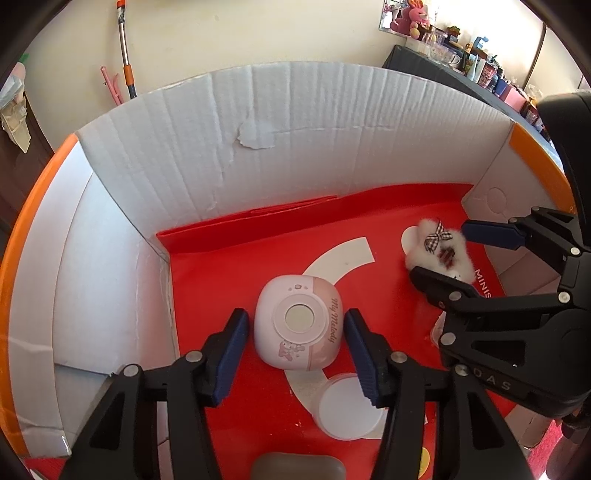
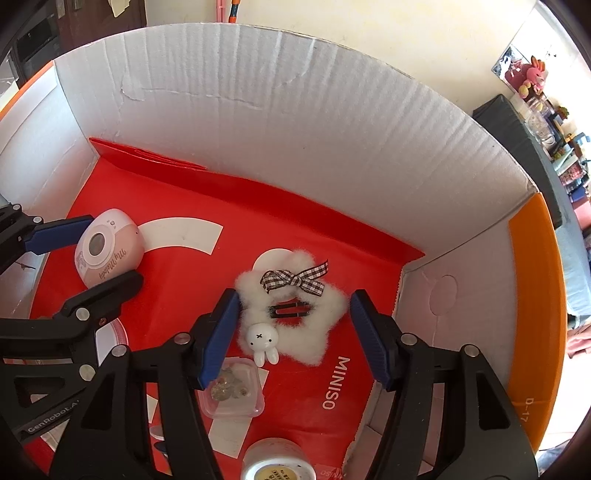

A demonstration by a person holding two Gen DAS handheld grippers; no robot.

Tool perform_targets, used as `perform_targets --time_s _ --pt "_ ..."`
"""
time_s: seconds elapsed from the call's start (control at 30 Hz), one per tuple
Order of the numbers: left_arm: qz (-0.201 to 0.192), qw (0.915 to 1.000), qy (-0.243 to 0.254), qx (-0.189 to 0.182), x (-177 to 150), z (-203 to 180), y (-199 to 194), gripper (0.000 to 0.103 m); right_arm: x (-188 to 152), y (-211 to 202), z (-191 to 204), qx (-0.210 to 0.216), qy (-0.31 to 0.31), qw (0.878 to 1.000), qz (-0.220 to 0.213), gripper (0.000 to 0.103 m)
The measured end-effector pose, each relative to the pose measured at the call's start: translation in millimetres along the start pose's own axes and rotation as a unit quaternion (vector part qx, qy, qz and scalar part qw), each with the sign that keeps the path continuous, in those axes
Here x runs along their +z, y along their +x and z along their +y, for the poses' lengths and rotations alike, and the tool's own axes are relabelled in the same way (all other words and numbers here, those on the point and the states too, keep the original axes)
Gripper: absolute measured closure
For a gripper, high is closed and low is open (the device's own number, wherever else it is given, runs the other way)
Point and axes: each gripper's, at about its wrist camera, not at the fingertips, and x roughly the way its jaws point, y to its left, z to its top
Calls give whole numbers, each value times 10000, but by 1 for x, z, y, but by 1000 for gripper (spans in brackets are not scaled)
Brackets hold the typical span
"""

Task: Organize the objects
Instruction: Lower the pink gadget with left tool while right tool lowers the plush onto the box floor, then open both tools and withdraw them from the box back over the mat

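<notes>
Both tongs hang spread wide inside the cardboard box, gripping nothing: the left gripper straddles the pink My Melody case without touching it, and the right gripper brackets the fluffy white star hair clip with its checked bow. Nearest the left tongs a round white lid lies just this side of the case, while a small clear container of trinkets sits just before the clip. All rest on the red Miniso bag lining the box floor, the clip well apart from the case toward the box's right wall.

A home: plush toys above a cluttered shelf
</notes>
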Motion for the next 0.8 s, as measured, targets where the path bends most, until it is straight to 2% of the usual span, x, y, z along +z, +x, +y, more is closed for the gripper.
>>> perform_targets --time_s 0.53,0.8 --pt "-136 9999 -32 85 6 -8 -15 47 2 -11 -8 18 81 9998 -155 42" --pt "-207 9997 -137 -27 2 -5 -31 47 8 -30 -15 79 185 9992 -333 42"
